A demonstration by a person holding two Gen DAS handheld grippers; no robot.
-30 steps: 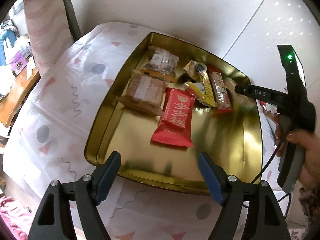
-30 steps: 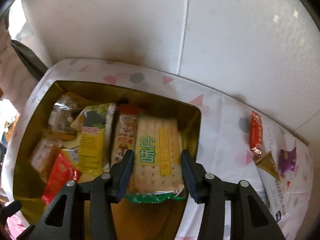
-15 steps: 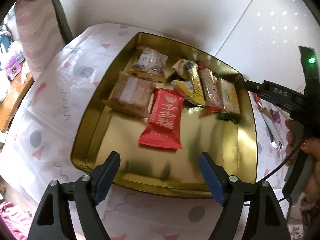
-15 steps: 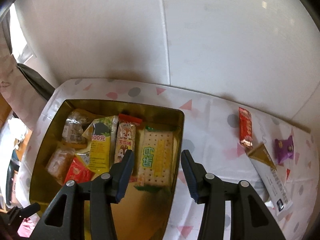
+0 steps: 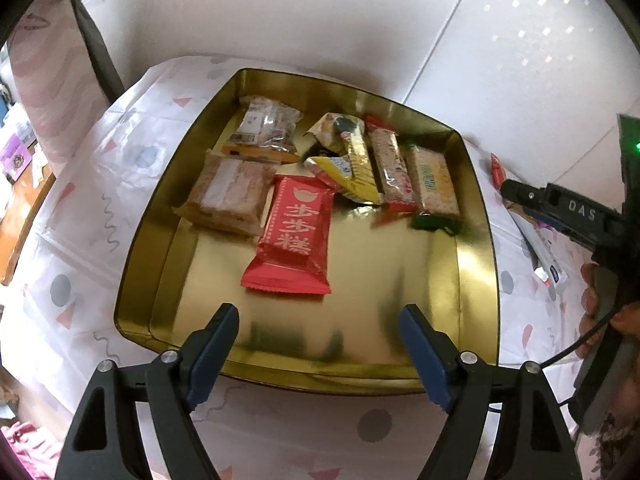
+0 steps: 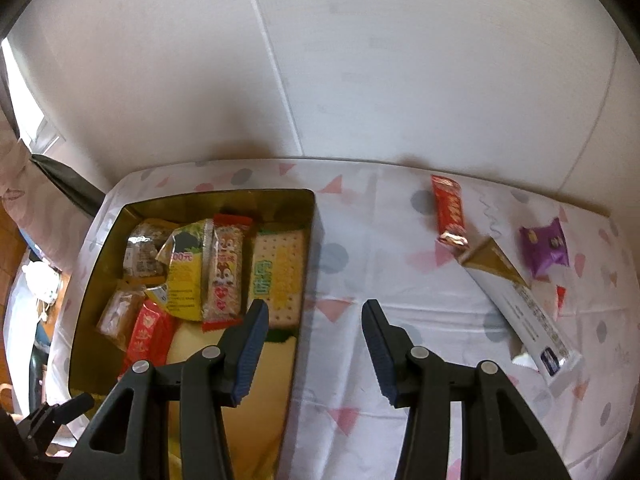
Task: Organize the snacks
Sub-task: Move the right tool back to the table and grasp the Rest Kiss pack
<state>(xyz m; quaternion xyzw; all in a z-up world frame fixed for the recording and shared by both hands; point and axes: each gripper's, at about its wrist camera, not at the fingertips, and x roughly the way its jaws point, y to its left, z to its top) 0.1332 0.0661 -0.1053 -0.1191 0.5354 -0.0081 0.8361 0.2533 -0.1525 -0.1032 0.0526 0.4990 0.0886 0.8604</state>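
Gold metal makes up the square tin (image 5: 476, 240), which sits on a table covered with a white cloth (image 6: 360, 280) printed with pink triangles and grey dots, near the table's far left corner by the wall. Inside, the snacks crowd the tin's far half. The cracker pack (image 6: 278, 280) lies flat along the tin's right wall, its long axis running from the far wall toward the near edge, green end nearest. Beside it, parallel, lie a squirrel-printed bar (image 6: 226, 272) and a yellow packet (image 6: 186, 272). A red wrapper with white characters (image 5: 294, 232) lies nearer the middle, long axis also far to near.

On the cloth to the right of the tin rest a red bar (image 6: 450, 212), a long white box with a gold end (image 6: 516, 300) lying diagonally, and a purple packet (image 6: 546, 246) toward the table's right edge.

The right gripper (image 6: 312, 324) hovers over the tin's right wall, jaws apart, nothing between them. The left gripper (image 5: 318, 330) hangs over the tin's near edge, jaws wide and empty.
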